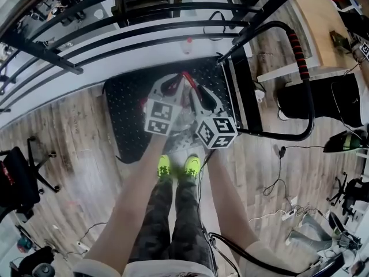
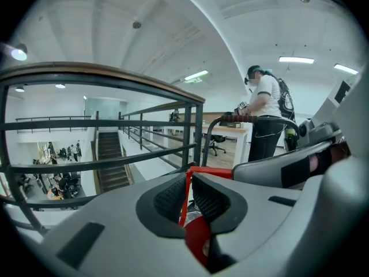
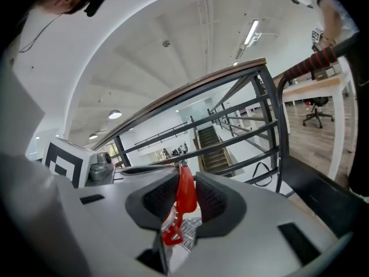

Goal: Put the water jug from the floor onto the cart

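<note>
The water jug [image 1: 182, 133] is clear with a red handle [image 1: 185, 77]; in the head view my two grippers hide most of it. It hangs over the cart's black studded deck [image 1: 130, 97], toward the near edge. My left gripper [image 1: 174, 84] is shut on the thin red handle [image 2: 210, 172] from the left, its pads [image 2: 172, 199] pressed to the strap. From the right, my right gripper [image 1: 193, 90] is shut on the thicker red part of the handle [image 3: 185, 196]. Both grippers [image 2: 185, 198] [image 3: 183, 201] point slightly downward, side by side.
The cart's push bar [image 1: 298, 51] with a red grip stands to the right. A dark metal railing [image 1: 115, 16] runs beyond the cart, over a stairwell. My feet in yellow shoes [image 1: 177, 167] stand at the deck's edge. A person [image 2: 265, 117] stands behind the push bar. Cables [image 1: 277, 212] lie on the floor to the right.
</note>
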`<state>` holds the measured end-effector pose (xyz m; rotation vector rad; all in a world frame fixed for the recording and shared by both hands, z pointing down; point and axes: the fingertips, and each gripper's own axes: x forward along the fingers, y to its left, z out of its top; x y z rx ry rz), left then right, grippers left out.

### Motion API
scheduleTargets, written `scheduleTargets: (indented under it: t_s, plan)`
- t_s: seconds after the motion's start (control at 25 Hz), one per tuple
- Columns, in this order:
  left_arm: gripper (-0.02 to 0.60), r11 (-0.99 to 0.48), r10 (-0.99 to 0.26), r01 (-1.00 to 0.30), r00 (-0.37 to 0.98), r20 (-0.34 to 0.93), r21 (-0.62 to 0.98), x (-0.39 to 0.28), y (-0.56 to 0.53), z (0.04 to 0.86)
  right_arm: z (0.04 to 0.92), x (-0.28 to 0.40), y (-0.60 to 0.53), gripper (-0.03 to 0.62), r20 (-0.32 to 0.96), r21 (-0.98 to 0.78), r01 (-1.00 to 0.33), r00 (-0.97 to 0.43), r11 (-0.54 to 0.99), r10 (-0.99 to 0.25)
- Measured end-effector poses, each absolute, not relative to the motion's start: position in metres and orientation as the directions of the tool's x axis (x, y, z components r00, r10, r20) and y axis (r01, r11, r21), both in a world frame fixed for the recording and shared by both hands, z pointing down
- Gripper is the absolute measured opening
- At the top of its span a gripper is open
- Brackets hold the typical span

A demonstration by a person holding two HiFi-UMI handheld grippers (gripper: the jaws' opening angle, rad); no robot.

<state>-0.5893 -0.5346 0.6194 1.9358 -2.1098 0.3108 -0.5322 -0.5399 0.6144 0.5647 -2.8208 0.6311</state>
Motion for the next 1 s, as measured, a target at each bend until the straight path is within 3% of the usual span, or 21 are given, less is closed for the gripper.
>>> scheduleTargets:
  t_s: [0.36, 0.6, 1.0]
  plan:
    - [0.028, 0.041, -0.947, -0.999, -0.032, 0.319, 0.022, -0.576, -0.551, 0.623, 0.627, -0.527, -0.558, 0.091, 0.305, -0.284, -0.427, -0.889, 0.858, -0.342]
    - [0.028, 0.027, -0.951, -1.0, -0.022, 0.31, 0.011, -0.566, -0.559, 0.621, 0.635, -0.51, -0.572, 0.124, 0.338, -0.262, -0.445, -0.873, 0.856, -0.35]
    - [0.028, 0.014, -0.963, -1.0, -0.02, 0.269, -0.025, -0.553, -0.568, 0.6, 0.615, -0.493, -0.581, 0.146, 0.291, -0.229, -0.447, -0.879, 0.865, -0.377]
